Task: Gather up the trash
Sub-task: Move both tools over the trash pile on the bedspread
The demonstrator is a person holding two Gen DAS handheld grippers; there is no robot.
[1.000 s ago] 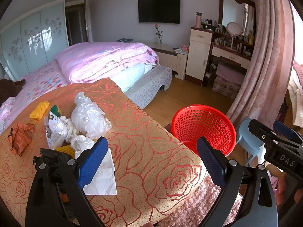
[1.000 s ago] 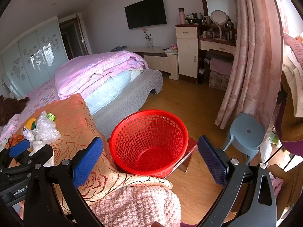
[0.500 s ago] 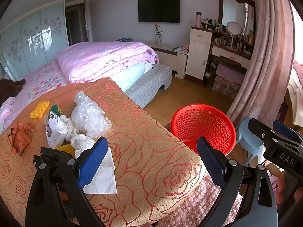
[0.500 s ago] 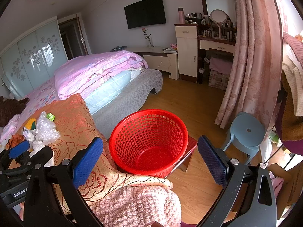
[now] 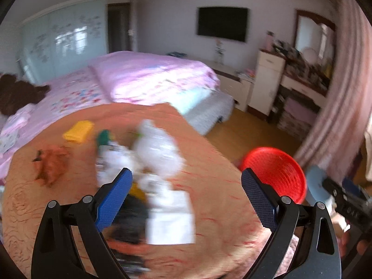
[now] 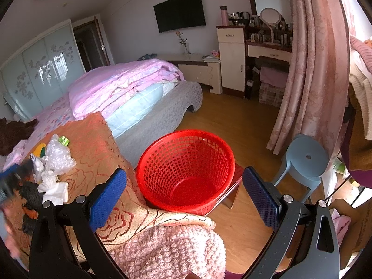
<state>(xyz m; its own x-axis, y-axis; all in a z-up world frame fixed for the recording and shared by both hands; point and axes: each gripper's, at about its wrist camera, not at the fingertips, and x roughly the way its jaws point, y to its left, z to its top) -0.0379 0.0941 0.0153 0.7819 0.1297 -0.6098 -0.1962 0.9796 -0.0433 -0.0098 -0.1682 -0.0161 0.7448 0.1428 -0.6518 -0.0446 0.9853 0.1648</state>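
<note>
Trash lies in a pile on the orange rose-patterned blanket (image 5: 220, 209): a crumpled clear plastic bag (image 5: 158, 153), a white paper sheet (image 5: 169, 220), black scraps (image 5: 130, 223), a yellow piece (image 5: 78, 127) and an orange wrapper (image 5: 50, 165). My left gripper (image 5: 186, 197) hangs open just above the pile's near side, nothing between its blue pads; this view is motion-blurred. The red mesh basket (image 6: 186, 169) stands empty on the floor beside the bed. My right gripper (image 6: 183, 197) is open above the basket's near rim. The same pile (image 6: 53, 165) shows at the left of the right wrist view.
A pink knitted throw (image 6: 172, 251) covers the bed's near corner. A light blue plastic stool (image 6: 307, 162) stands right of the basket, by a pink curtain (image 6: 313, 69). A folded pink duvet (image 6: 123, 81) lies further up the bed. A dresser and mirror line the far wall.
My left gripper has swung left and forward towards the trash pile, blurring its view; the basket now sits further right there. The right gripper has barely moved.
</note>
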